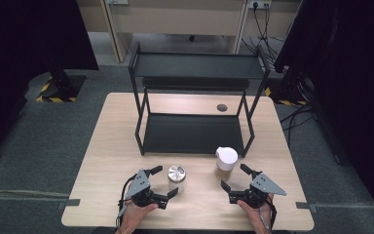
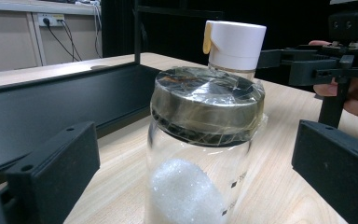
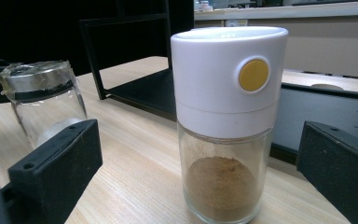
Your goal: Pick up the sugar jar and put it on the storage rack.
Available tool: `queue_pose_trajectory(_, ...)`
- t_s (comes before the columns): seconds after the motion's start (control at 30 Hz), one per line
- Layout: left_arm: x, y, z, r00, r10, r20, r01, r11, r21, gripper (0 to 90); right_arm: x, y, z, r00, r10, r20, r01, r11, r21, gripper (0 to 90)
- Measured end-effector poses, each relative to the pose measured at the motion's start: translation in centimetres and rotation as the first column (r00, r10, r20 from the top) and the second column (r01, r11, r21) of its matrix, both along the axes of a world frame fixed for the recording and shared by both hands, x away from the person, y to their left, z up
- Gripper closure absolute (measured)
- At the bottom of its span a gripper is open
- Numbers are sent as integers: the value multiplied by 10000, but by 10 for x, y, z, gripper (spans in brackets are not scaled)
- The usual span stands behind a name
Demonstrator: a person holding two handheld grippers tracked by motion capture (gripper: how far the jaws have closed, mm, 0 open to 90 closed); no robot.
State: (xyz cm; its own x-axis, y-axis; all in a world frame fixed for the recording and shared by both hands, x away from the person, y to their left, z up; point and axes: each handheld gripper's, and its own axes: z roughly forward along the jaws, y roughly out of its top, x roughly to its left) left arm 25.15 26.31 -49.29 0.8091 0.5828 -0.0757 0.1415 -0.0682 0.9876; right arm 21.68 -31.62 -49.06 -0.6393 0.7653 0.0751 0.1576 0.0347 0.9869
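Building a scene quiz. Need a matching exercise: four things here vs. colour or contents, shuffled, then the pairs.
Things:
1. metal-lidded jar
2. white-capped jar
3. shelf rack
4. button on the white cap

Descriptions:
A. black
B. brown powder inside
C. yellow
D. white grains inside

Pairs: 1-D, 2-B, 3-A, 4-C

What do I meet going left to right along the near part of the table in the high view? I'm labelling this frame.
Left gripper → glass jar with the metal lid → white-capped spice jar of brown powder → right gripper.
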Motion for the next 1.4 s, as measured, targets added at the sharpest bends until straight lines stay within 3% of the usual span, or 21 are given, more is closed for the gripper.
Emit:
queue_pose_trajectory(0.8, 2, -8, 1, 10000, -41, -75, 42, 9999, 114, 2, -1, 0, 0, 10000, -46, -32, 46, 10000, 59, 5)
queue_pose_trajectory(1.17, 8, -19, 5, 9997, -43, -228, 54, 9988, 492, 41, 0, -1, -1, 10000, -73, 2, 73, 9999, 91, 5)
queue_pose_trajectory(1.4, 9, -24, 11, 9995, 145, -292, -118, 9958, 910, 129, 0, -1, -1, 10000, -52, 25, 52, 9999, 90, 5)
